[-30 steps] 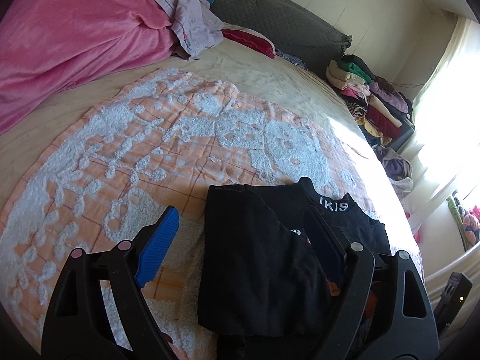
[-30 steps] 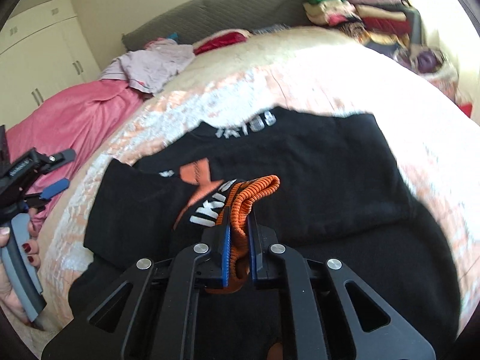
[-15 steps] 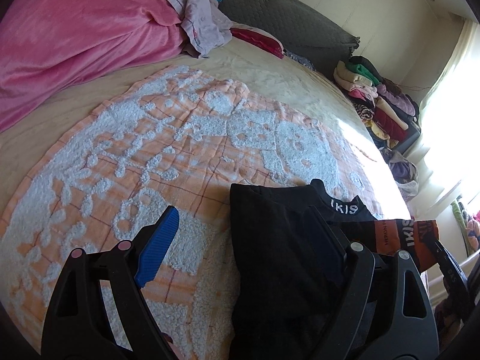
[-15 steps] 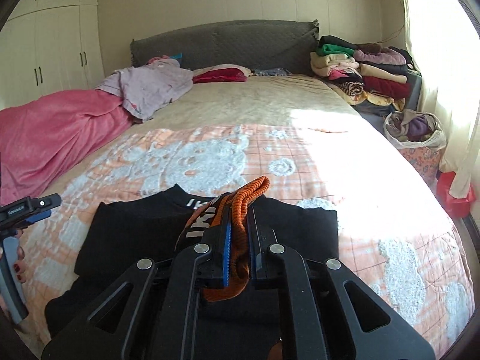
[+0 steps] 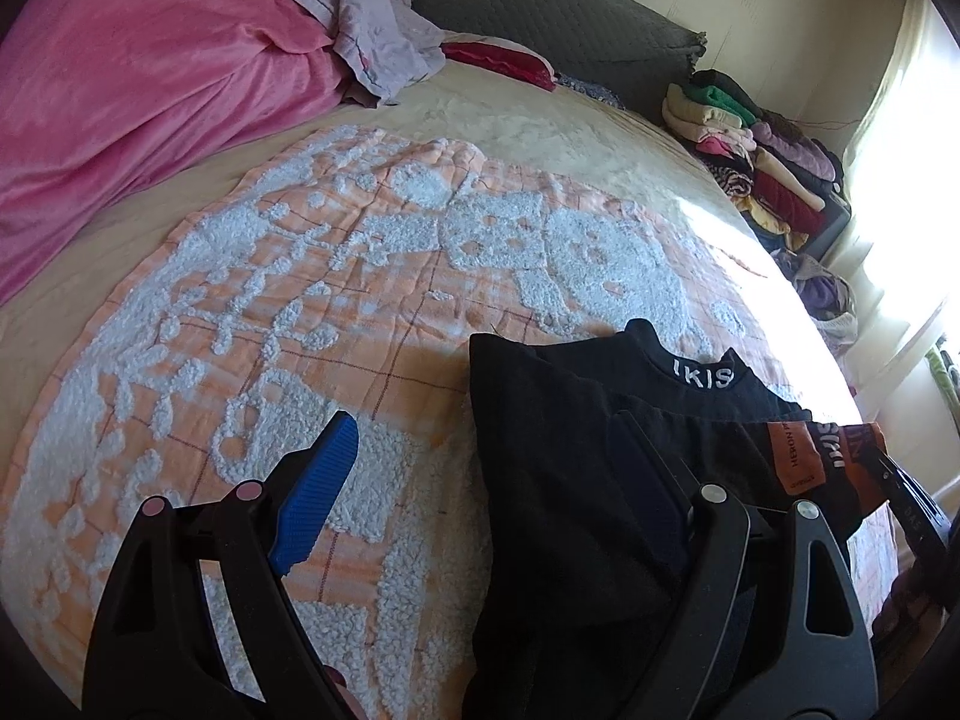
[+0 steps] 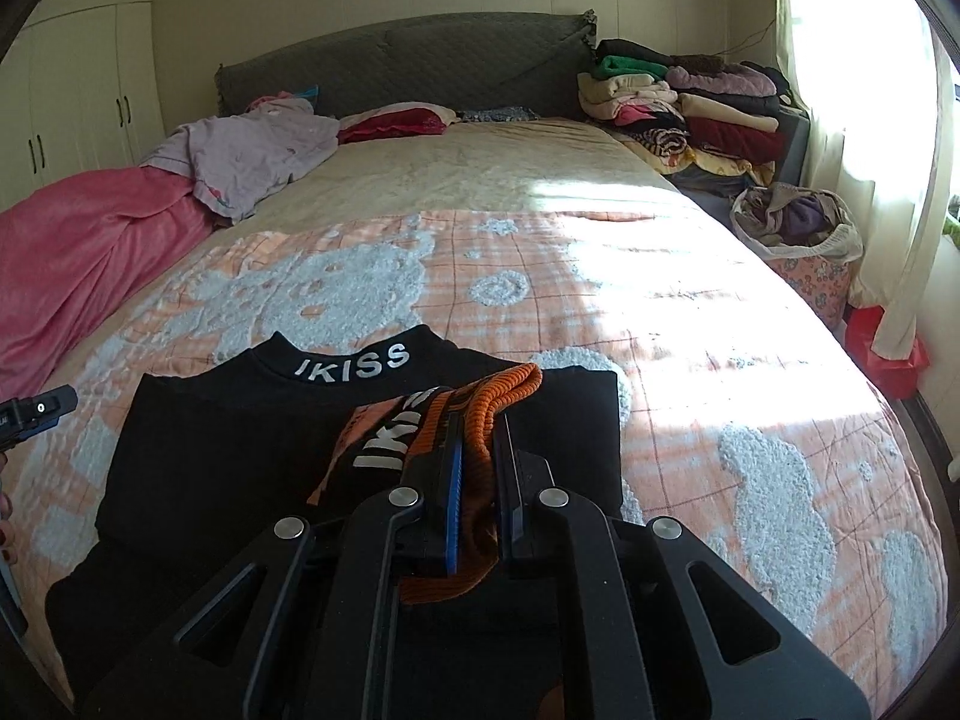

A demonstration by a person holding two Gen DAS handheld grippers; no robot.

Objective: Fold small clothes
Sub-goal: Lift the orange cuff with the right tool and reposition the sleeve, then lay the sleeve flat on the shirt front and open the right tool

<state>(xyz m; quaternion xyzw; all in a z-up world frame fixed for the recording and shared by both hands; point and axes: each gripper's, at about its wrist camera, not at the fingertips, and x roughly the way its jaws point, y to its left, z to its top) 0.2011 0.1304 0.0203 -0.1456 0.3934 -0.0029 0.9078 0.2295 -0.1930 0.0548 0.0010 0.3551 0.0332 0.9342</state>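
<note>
A small black top [image 6: 240, 450] with white "IKISS" lettering on its collar lies partly folded on the orange and white blanket [image 6: 540, 276]. It also shows in the left wrist view [image 5: 570, 480]. My right gripper [image 6: 480, 450] is shut on the top's orange ribbed cuff [image 6: 510, 387] and holds the sleeve above the black body. My left gripper [image 5: 486, 462] is open and empty, low over the top's left edge; one blue pad [image 5: 318, 486] stands over the blanket, the other finger over the black cloth.
A pink blanket [image 5: 120, 90] and a lilac garment [image 5: 372, 42] lie at the bed's far left. Stacks of folded clothes [image 6: 678, 108] sit at the far right by the headboard. A basket of laundry [image 6: 798, 240] stands beside the bed under the bright window.
My right gripper has lifted the orange cuff and drawn the sleeve back and to the right across the top. The left gripper has shifted a little left, still open.
</note>
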